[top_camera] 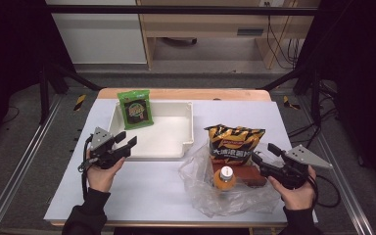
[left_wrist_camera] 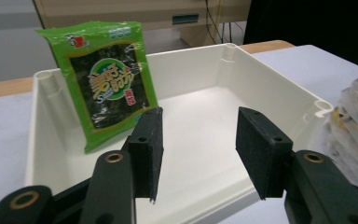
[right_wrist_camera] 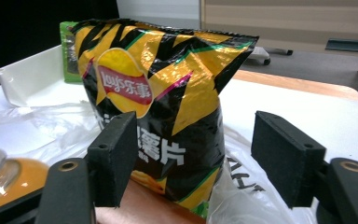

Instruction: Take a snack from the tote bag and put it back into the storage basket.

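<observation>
**White tray, green packet, and a chip bag among clear plastic**

White plastic tray (top_camera: 152,139) sits on the pale table top (top_camera: 142,191), toward the far left, its long side running left to right. A green seaweed packet (top_camera: 135,108) stands on end in the tray's far left corner, leaning back against the rim, long axis nearly upright and printed face toward the person. Its label carries yellow Chinese characters on a dark oval; smaller print is too small to read. The rest of the tray floor is bare.

Right of the tray, a black and yellow chip bag (top_camera: 234,142) stands upright, its crimped top edge uppermost. The right gripper view shows its red and yellow Lay's roundel with Chinese script, and large white characters below. The bag rises from a crumpled clear plastic bag (top_camera: 225,198), where an orange bottle with a white cap (top_camera: 224,178) lies beside a reddish-brown block (top_camera: 248,175).

The left gripper (top_camera: 126,140) hangs just at the tray's near left edge, jaws spread wide with nothing between them, aimed at the packet. The right gripper (top_camera: 265,152) is likewise released, jaws parted either side of the chip bag's lower half without touching it.

Bare table lies between the hands along the near edge.
</observation>
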Demonstrator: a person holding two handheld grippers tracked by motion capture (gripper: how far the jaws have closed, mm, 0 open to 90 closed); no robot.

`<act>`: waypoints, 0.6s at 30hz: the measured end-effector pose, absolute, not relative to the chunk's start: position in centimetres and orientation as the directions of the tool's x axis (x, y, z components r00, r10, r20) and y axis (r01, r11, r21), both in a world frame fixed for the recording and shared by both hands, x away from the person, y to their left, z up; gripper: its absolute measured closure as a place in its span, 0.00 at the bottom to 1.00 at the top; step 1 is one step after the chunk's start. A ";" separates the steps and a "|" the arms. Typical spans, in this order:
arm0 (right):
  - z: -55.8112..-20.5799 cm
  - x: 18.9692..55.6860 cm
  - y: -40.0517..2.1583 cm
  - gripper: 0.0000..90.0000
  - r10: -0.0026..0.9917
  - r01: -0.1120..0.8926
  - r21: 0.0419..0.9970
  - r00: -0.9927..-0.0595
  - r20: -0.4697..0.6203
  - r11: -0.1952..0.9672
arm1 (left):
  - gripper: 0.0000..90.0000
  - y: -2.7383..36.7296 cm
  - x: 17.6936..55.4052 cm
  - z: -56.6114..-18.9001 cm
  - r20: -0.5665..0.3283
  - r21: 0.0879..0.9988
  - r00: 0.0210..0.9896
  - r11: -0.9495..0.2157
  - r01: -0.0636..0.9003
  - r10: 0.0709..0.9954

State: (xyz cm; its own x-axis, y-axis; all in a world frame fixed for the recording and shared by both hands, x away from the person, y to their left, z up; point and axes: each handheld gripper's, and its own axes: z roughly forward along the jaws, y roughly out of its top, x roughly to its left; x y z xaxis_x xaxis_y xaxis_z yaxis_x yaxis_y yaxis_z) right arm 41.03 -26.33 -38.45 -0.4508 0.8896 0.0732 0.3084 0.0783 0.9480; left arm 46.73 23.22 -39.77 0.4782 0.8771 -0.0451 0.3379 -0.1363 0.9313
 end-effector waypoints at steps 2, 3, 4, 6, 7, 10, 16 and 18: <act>-38.3 41.3 -26.3 0.32 0.894 0.307 0.949 -0.443 0.071 0.077 | 0.54 23.0 46.4 -39.8 -0.035 0.930 0.481 -0.148 0.336 0.876; -38.3 41.5 -26.2 0.31 0.894 0.308 0.948 -0.441 0.073 0.075 | 0.53 22.8 46.2 -39.9 -0.030 0.930 0.485 -0.153 0.333 0.874; -38.2 41.7 -26.2 0.30 0.895 0.304 0.950 -0.441 0.068 0.077 | 0.52 22.7 46.0 -39.9 -0.026 0.930 0.487 -0.157 0.332 0.873; -38.0 42.2 -26.1 0.29 0.897 0.304 0.949 -0.437 0.068 0.076 | 0.50 22.4 45.7 -40.0 -0.024 0.928 0.498 -0.165 0.334 0.867; -37.9 42.4 -26.0 0.29 0.897 0.303 0.950 -0.436 0.066 0.077 | 0.49 22.2 45.5 -40.0 -0.017 0.926 0.503 -0.177 0.335 0.864; -37.5 43.0 -25.7 0.28 0.896 0.298 0.951 -0.439 0.063 0.080 | 0.47 21.7 45.2 -40.0 -0.001 0.923 0.512 -0.197 0.331 0.859; -36.6 43.5 -25.6 0.23 0.895 0.277 0.958 -0.442 0.053 0.079 | 0.44 20.8 44.9 -40.0 0.007 0.920 0.534 -0.215 0.328 0.846; -36.6 43.9 -25.7 0.22 0.896 0.289 0.954 -0.441 0.057 0.082 | 0.43 20.7 44.8 -40.0 0.010 0.918 0.539 -0.222 0.330 0.842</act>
State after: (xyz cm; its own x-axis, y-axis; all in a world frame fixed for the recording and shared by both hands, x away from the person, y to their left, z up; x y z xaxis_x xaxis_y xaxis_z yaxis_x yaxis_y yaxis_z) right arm 43.85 -25.65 -36.58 -0.4412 0.8956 0.0569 0.2889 0.0818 0.9539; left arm 44.77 20.66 -40.04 0.5389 0.8423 0.0097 0.3298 -0.2216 0.9177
